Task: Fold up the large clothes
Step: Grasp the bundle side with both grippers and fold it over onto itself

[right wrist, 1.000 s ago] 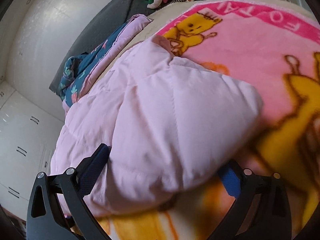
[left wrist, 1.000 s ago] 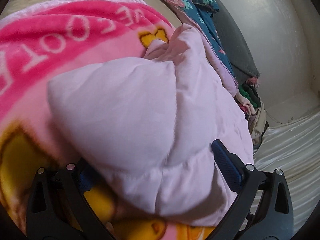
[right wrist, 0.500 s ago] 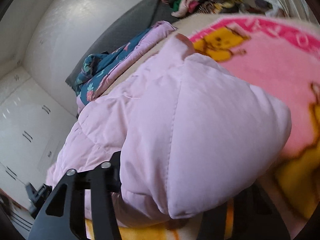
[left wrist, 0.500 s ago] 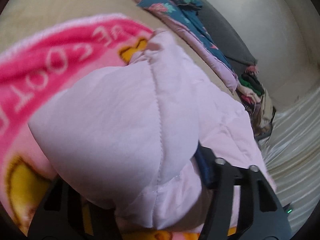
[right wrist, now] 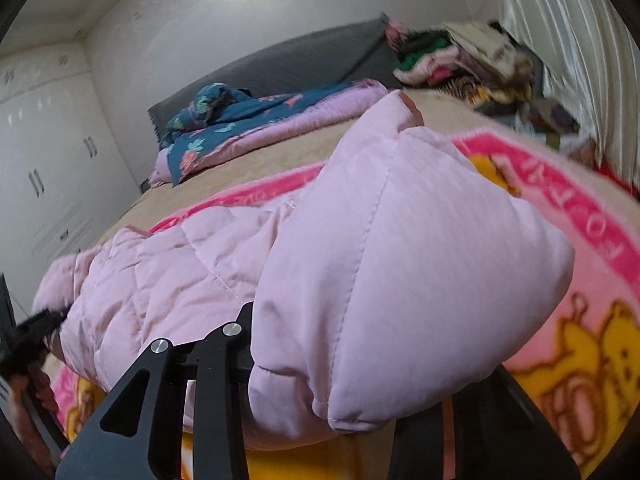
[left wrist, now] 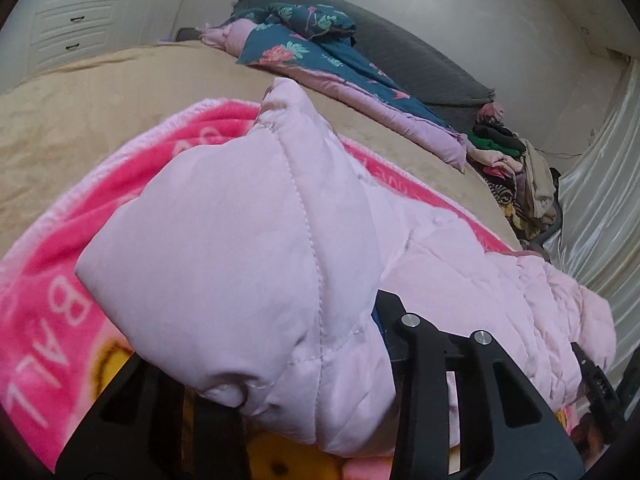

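Both grippers have lifted since 1 s ago: jacket corners now ride higher and more of the room shows behind. 2 grippers, each clenched on 1 pale pink quilted jacket (left wrist: 248, 264). Left gripper (left wrist: 288, 412) pinches a puffy stitched corner close to the lens; fabric bulges over its fingers, hiding the tips. Right gripper (right wrist: 320, 404) clamps the matching corner in its own view, padding spilling over both fingers. Jacket (right wrist: 384, 240) looks soft, diamond-quilted, w/ a seam running up each held corner; rest of it sags between the 2 grips and rests on 1 pink cartoon blanket (left wrist: 52, 320) w/ white letters and yellow figures. Blanket lies on 1 tan bedspread (left wrist: 100, 104). Further back: 1 teal floral quilt (left wrist: 320, 56) w/ lilac lining, bunched near 1 dark grey headboard cover (left wrist: 420, 60). Far right corner: 1 mixed clothes pile (left wrist: 516, 168) beside pale curtains (left wrist: 600, 184). White cabinets (right wrist: 48, 152) at the far wall.
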The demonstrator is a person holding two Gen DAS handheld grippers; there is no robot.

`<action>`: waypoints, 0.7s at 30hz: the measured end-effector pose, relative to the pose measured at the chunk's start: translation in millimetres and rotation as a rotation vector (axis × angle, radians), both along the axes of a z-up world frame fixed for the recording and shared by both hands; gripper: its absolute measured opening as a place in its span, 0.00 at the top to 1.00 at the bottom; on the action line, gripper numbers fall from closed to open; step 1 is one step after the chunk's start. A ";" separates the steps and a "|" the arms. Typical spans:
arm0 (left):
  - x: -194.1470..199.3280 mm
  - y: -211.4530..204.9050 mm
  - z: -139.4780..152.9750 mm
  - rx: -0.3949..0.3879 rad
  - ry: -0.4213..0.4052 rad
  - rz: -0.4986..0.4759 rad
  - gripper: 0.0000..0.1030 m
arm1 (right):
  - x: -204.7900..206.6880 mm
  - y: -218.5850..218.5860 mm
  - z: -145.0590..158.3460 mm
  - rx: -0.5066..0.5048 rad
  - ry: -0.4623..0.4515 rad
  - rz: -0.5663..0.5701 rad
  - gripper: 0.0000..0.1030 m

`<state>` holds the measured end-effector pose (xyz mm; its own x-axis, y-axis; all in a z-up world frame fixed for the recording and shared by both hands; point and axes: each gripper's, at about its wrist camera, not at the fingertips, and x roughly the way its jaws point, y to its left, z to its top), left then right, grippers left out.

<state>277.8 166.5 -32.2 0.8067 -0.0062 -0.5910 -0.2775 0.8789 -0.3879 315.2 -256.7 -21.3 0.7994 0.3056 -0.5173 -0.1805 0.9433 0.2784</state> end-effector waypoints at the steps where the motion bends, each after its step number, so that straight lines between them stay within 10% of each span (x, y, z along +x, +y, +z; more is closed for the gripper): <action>1: -1.2 1.5 1.3 0.001 -0.003 0.001 0.73 | -7.0 2.1 5.1 -0.014 -0.011 0.009 0.68; 21: -90.7 -23.7 17.0 0.083 -0.035 -0.035 0.73 | -120.1 -14.1 20.0 -0.084 -0.048 0.031 0.68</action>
<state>187.0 142.8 -15.2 0.8268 0.0130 -0.5623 -0.2334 0.9175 -0.3219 195.1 -270.9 -1.3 0.8148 0.2881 -0.5032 -0.2217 0.9567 0.1888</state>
